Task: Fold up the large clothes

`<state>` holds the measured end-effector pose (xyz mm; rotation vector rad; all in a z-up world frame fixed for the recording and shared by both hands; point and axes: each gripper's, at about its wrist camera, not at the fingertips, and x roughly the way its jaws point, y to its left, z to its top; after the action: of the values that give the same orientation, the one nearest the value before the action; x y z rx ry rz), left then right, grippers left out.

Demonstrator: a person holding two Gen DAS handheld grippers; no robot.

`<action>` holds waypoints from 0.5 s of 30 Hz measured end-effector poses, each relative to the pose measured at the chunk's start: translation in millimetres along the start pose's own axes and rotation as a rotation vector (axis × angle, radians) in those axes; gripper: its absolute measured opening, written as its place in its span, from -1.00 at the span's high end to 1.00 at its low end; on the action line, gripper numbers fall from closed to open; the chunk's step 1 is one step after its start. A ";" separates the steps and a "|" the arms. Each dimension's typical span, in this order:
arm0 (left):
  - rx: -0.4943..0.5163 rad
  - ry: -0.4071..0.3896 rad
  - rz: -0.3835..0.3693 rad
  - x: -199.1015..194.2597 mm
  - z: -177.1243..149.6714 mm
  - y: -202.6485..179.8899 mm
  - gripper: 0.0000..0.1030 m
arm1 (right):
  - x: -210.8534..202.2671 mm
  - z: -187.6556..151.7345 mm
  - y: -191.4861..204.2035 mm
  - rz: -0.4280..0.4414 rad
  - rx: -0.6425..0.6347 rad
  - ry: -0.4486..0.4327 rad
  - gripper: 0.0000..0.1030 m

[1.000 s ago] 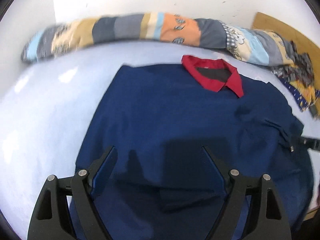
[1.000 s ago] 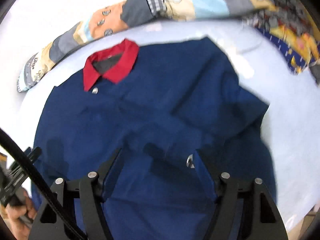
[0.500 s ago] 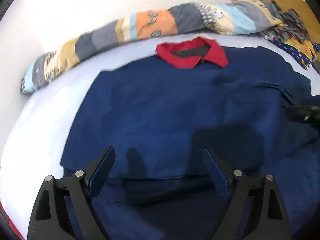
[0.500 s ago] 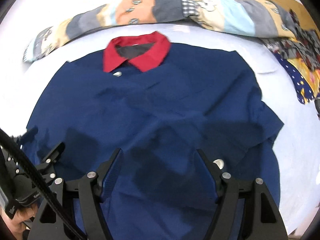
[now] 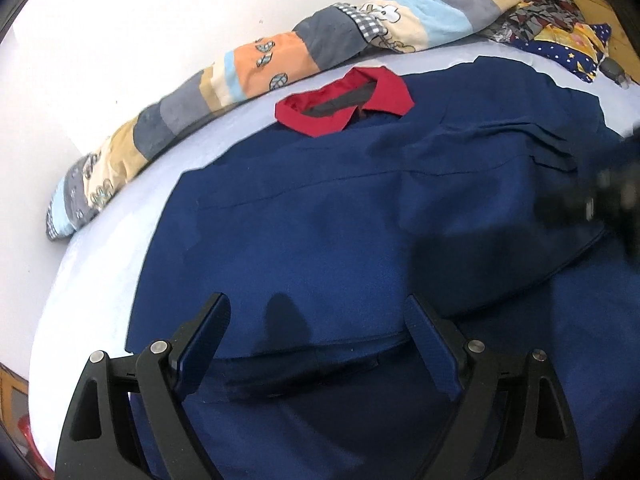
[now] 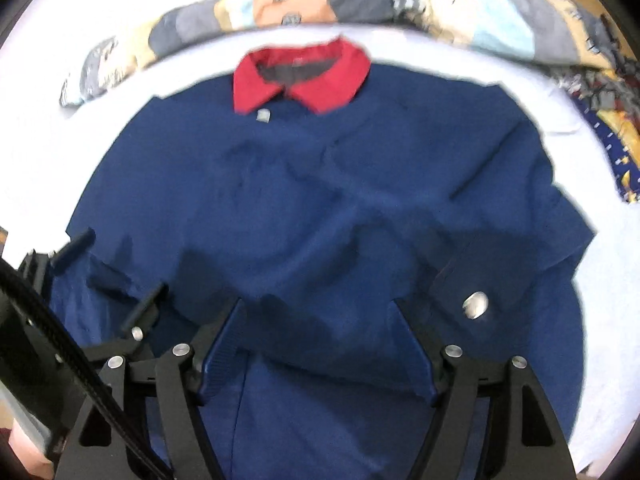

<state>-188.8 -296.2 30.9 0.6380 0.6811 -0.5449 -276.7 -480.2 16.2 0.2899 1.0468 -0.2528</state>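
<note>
A navy blue jacket (image 5: 320, 216) with a red collar (image 5: 344, 106) lies flat on the pale bed sheet (image 5: 100, 264), its sleeves folded in over the body. My left gripper (image 5: 318, 312) hovers open over the lower part of the jacket, above a folded edge, and pinches nothing. In the right wrist view the jacket (image 6: 320, 200) fills the middle, with its collar (image 6: 300, 76) at the top. My right gripper (image 6: 320, 312) is open just above the fabric. A sleeve cuff with a silver snap (image 6: 475, 305) lies beside its right finger. The left gripper (image 6: 116, 276) shows at the lower left.
A rolled patchwork quilt (image 5: 280, 56) runs along the white wall behind the collar. A heap of patterned clothes (image 5: 560, 28) lies at the far right on a wooden surface. The right gripper shows as a dark blur (image 5: 616, 192). A hand (image 6: 20, 448) shows at the lower left.
Both views have rolled, so the collar now sits nearer the top middle. The left gripper has slid across the jacket and come into the right wrist view. The jacket lies as before.
</note>
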 end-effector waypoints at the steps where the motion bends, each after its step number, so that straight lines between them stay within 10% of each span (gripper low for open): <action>1: 0.009 -0.007 0.006 -1.1 0.6 -1.8 -0.71 | -4.9 3.0 -3.4 -0.023 0.003 -0.028 -0.51; 15: 0.081 -0.036 0.047 -3.5 2.0 -10.4 -0.71 | 23.8 15.5 -44.8 -0.068 0.152 0.045 -0.51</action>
<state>-197.0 -303.8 31.0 0.7163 0.6117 -0.5413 -268.1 -529.1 -2.5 0.3990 1.0855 -0.3900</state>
